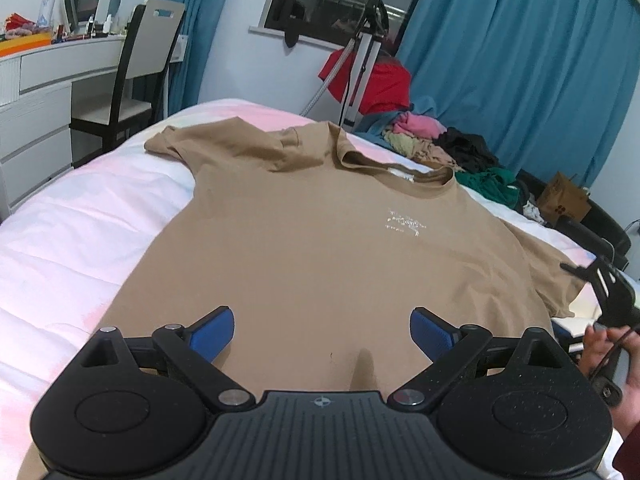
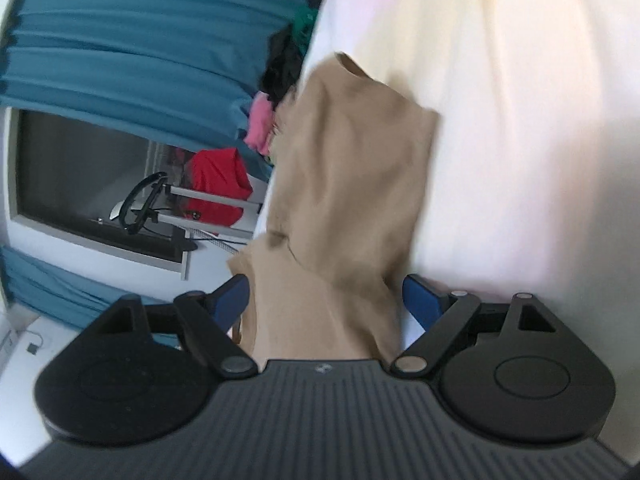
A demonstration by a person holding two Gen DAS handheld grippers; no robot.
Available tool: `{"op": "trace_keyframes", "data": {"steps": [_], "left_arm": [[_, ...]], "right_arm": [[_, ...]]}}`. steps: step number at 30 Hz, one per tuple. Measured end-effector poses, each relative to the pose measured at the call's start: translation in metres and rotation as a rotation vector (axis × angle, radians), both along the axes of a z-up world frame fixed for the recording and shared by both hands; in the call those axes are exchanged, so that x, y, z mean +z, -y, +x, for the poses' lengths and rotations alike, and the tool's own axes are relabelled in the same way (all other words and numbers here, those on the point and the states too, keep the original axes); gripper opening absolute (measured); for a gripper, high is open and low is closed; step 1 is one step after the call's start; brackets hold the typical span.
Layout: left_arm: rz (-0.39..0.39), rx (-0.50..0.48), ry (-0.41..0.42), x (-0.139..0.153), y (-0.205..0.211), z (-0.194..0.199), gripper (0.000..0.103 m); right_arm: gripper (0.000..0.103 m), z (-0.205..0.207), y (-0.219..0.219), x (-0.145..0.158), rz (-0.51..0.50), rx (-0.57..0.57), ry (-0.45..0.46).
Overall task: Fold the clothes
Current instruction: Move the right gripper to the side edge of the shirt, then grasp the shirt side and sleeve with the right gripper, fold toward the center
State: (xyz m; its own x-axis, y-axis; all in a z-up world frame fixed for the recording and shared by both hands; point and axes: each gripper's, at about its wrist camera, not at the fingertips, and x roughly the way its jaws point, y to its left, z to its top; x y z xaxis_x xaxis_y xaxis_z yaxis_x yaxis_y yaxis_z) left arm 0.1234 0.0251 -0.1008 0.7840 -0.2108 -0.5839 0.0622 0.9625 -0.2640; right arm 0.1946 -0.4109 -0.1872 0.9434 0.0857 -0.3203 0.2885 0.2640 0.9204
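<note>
A tan T-shirt point(image 1: 320, 240) lies spread flat, front up, on the bed point(image 1: 60, 240), its collar toward the far right. My left gripper point(image 1: 322, 332) hovers over the shirt's near hem, open, with nothing between its blue pads point(image 1: 216, 332). At the far right edge of the left wrist view my right gripper point(image 1: 612, 288) is beside the shirt's right sleeve, with a hand point(image 1: 600, 344) below it. In the rolled, blurred right wrist view, the right gripper point(image 2: 328, 300) stands open with tan shirt point(image 2: 344, 180) fabric running between its wide-apart pads, not pinched.
A pile of mixed clothes point(image 1: 440, 140) sits at the bed's far right corner. Behind it stand a tripod point(image 1: 364, 52) draped with a red garment point(image 1: 384, 80) and blue curtains point(image 1: 520, 60). A chair point(image 1: 136, 80) and a white dresser point(image 1: 40, 100) are on the left, a cardboard box point(image 1: 564, 200) on the right.
</note>
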Motion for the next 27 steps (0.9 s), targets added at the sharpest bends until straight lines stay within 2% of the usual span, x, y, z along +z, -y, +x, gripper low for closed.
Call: {"op": "trace_keyframes", "data": {"steps": [9,13,17,20,23,25,27], "left_arm": [[-0.005,-0.017,-0.053,-0.02,0.009,0.02,0.096],[-0.004,-0.023,-0.039,-0.024,0.012,0.026,0.096],[0.004,-0.026,-0.034,-0.029,0.014,0.032,0.096],[-0.003,-0.02,-0.032,-0.031,0.013,0.034,0.096],[-0.021,-0.013,-0.027,-0.032,0.011,0.036,0.096],[-0.022,-0.006,-0.008,-0.031,0.01,0.037,0.096],[-0.008,0.002,0.006,-0.032,0.011,0.041,0.094]], "right_arm": [[0.087,0.042,0.013,-0.002,-0.154,-0.036,0.038],[0.087,0.037,0.021,-0.003,-0.159,-0.049,0.091],[0.087,0.029,0.028,0.001,-0.134,-0.059,0.217],[0.087,0.025,0.032,0.004,-0.151,-0.053,0.308],[0.087,0.033,0.034,-0.004,-0.146,-0.037,0.247],[0.086,0.043,0.034,-0.01,-0.183,-0.001,0.188],[0.085,0.054,0.029,-0.01,-0.274,0.034,0.149]]}}
